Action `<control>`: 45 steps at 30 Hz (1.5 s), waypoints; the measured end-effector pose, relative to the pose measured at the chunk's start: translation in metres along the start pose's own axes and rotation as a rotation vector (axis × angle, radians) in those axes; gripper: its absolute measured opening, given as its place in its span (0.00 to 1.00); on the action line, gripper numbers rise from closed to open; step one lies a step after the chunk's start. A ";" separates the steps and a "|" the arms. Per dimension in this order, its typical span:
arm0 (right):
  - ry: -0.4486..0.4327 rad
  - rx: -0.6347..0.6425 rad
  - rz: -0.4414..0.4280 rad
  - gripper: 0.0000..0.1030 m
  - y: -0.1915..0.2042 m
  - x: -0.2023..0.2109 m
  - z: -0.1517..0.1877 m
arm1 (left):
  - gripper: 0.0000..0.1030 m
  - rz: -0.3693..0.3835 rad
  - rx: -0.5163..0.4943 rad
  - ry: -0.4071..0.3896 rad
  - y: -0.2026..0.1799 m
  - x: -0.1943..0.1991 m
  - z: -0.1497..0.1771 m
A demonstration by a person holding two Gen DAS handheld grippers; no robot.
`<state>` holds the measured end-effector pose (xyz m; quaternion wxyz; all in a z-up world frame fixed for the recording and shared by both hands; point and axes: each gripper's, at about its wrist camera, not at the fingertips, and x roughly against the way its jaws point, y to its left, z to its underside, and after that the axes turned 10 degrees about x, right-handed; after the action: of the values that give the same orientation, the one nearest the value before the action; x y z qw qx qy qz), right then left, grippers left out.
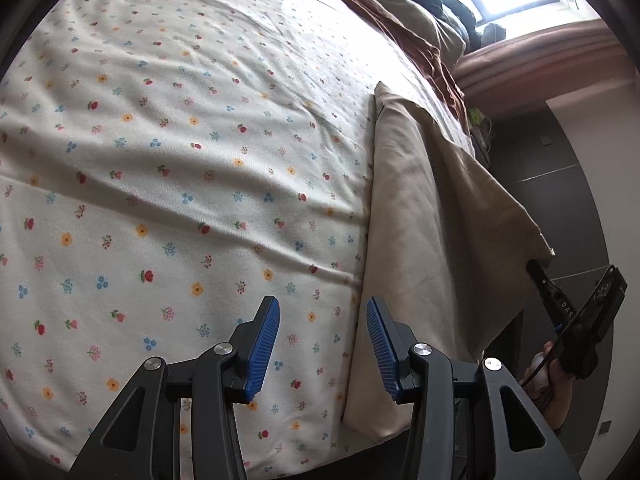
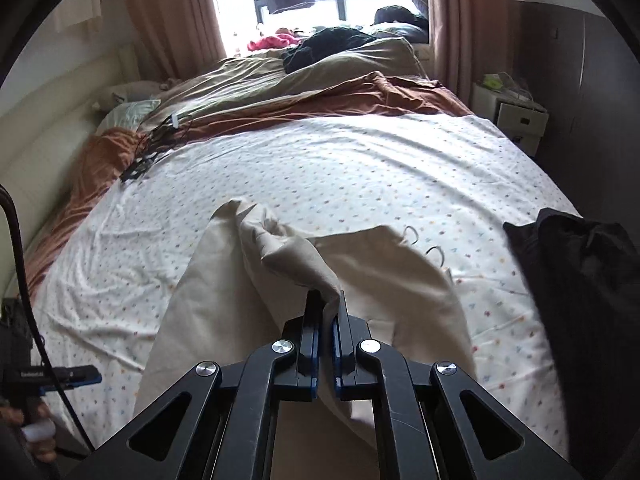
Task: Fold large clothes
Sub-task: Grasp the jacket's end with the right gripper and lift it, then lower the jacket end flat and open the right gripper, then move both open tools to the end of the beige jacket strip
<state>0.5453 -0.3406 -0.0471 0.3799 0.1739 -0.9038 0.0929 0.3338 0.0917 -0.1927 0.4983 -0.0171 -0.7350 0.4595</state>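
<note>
A large beige garment [image 2: 240, 280] lies partly on the flowered bed sheet [image 2: 360, 168] and hangs toward me. My right gripper [image 2: 327, 300] is shut on a bunched fold of it, lifting that part off the bed. In the left wrist view the same beige garment [image 1: 432, 220] slopes up from the sheet [image 1: 180, 140] to the right gripper [image 1: 576, 320] at the right edge. My left gripper [image 1: 322, 312] is open and empty, hovering over the sheet just left of the garment's edge.
A black garment [image 2: 580, 280] lies at the bed's right edge. Brown and tan bedding [image 2: 320, 84] is piled at the far end with dark clothes [image 2: 328, 44] under the window. Black hangers [image 2: 156, 144] lie at the far left. A white bedside cabinet [image 2: 516, 116] stands at the right.
</note>
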 end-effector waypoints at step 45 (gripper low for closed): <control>0.223 -0.231 0.003 0.31 -0.072 -0.140 0.003 | 0.45 -0.043 -0.082 0.048 -0.075 -0.088 -0.038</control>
<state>0.6626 -0.3738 -0.1470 0.4951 0.1165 -0.8609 0.0075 0.4388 0.0307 -0.2012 0.5245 -0.0327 -0.7412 0.4176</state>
